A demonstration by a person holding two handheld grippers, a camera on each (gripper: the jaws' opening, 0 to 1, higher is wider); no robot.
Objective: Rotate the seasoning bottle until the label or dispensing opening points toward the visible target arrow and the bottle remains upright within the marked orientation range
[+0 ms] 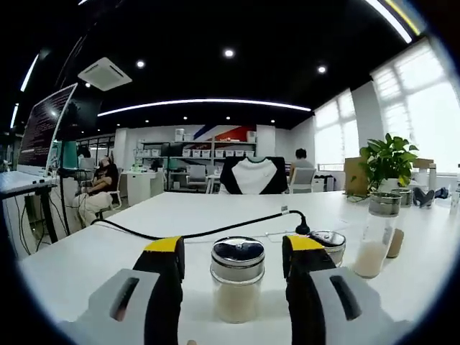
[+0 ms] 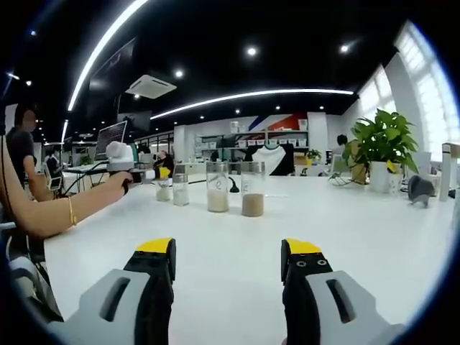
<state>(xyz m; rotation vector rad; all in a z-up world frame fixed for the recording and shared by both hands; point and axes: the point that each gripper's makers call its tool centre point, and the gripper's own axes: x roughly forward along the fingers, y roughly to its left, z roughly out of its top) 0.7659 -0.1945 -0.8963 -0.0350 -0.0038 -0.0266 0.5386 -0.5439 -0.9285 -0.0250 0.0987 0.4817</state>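
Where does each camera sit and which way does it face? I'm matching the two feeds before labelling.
Left gripper view: rides the left gripper, looking along its open jaws at a seasoning bottle standing between them on the white table.
Right gripper view: rides the right gripper, jaws open over bare table, facing a row of bottles; the person's forearm reaches to the left gripper.
Shared: the table, a potted plant, the back shelves.

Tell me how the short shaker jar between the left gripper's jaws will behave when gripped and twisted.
The shaker jar looks like smooth glass, so it may slip. It is squat and partly filled with powder, so it probably resists tipping. The left gripper straddles it with gaps either side.
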